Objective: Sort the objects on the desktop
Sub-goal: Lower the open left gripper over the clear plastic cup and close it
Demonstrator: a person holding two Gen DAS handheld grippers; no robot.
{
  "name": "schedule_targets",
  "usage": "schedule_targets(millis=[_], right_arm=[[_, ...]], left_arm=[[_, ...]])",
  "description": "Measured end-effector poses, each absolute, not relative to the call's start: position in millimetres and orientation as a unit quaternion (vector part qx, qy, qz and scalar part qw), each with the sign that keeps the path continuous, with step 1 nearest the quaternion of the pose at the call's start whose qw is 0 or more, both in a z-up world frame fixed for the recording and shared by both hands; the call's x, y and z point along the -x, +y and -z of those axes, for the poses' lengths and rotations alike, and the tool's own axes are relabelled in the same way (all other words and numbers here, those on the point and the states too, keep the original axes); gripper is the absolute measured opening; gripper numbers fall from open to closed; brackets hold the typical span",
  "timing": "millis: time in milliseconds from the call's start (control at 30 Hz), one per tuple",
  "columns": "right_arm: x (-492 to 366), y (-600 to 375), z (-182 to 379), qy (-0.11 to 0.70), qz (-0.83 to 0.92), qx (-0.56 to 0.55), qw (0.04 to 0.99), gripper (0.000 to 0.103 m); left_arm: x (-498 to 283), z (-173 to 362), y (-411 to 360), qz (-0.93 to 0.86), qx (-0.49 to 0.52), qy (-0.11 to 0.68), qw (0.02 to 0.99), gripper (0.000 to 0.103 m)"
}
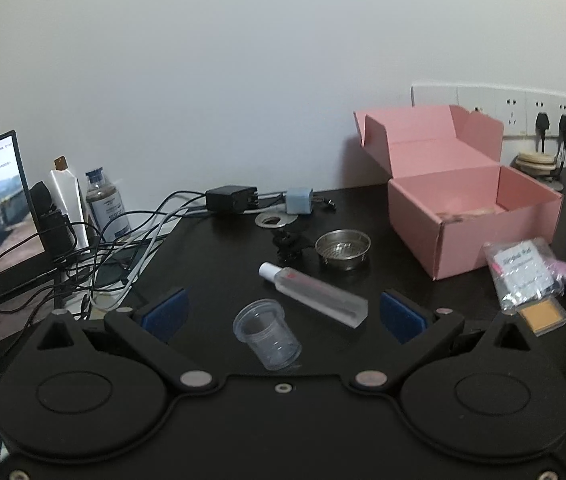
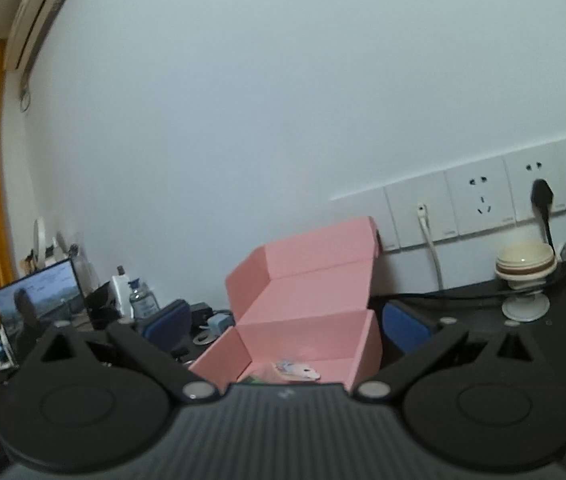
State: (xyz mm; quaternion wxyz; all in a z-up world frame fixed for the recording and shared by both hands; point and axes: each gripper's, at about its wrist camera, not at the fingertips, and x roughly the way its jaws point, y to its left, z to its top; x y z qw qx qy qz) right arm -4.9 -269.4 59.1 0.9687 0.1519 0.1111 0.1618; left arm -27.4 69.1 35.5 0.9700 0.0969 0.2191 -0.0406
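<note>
likely light and slippery, the clear plastic cup point(image 1: 267, 334) lies tipped between the left gripper's point(image 1: 283, 316) spread fingers; pinch its rim.

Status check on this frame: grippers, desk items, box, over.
Both grippers open, empty. Left gripper over plastic cup and clear bottle. Right gripper above open pink box. Nothing blocking.

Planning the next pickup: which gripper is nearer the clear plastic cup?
Left. The left gripper is open right over the clear plastic cup; the right gripper is over the pink box.
</note>
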Motion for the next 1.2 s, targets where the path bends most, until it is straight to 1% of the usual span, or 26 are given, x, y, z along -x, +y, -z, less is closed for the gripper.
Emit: schedule_targets(millis=[167, 300, 367, 400, 533, 600, 667, 767, 933, 1000, 1067, 1200], right_arm=[[1.4, -262.9, -57.2, 0.127, -0.172, -0.145, 0.966, 0.102], [3.5, -262.1, -59.3, 0.123, -0.175, -0.143, 0.966, 0.102], [4.0, -262.4, -59.5, 0.122, -0.174, -0.144, 0.966, 0.102], [4.2, -262.6, -59.5, 0.123, -0.174, -0.145, 0.966, 0.102], [5.0, -263.0, -60.0, 0.121, -0.173, -0.149, 0.966, 0.102], [5.5, -263.0, -60.6, 0.119, -0.174, -0.150, 0.966, 0.102], [5.9, -263.0, -60.8, 0.119, -0.175, -0.151, 0.966, 0.102], [6.4, -262.7, -61.0, 0.119, -0.176, -0.150, 0.966, 0.102], [6.1, -261.5, -60.3, 0.121, -0.178, -0.149, 0.965, 0.102], [6.0, -261.0, -60.2, 0.121, -0.179, -0.148, 0.965, 0.102], [6.0, -260.7, -60.3, 0.121, -0.178, -0.147, 0.965, 0.102], [5.8, -261.2, -60.6, 0.120, -0.178, -0.150, 0.965, 0.102]], left_arm=[[18.7, -32.4, 67.1, 0.032, -0.107, 0.232, 0.966, 0.102], [9.3, -29.3, 65.9, 0.022, -0.108, 0.247, 0.963, 0.098], [2.6, -27.4, 66.4, 0.018, -0.106, 0.260, 0.959, 0.091], [-0.7, -26.3, 66.5, 0.016, -0.106, 0.267, 0.958, 0.089], [-13.6, -21.7, 70.4, 0.007, -0.104, 0.292, 0.951, 0.072], [-19.5, -19.3, 73.2, 0.004, -0.100, 0.304, 0.947, 0.069], [-24.0, -15.8, 75.8, 0.000, -0.097, 0.315, 0.944, 0.062], [-28.0, -11.9, 79.1, -0.005, -0.091, 0.324, 0.942, 0.057], [-32.9, -12.1, 82.0, -0.008, -0.081, 0.327, 0.941, 0.055], [-34.8, -11.4, 80.7, -0.009, -0.083, 0.327, 0.941, 0.050], [-34.7, -10.9, 80.3, -0.003, -0.077, 0.326, 0.942, 0.040], [-30.2, -10.4, 77.3, 0.008, -0.071, 0.321, 0.944, 0.039]])
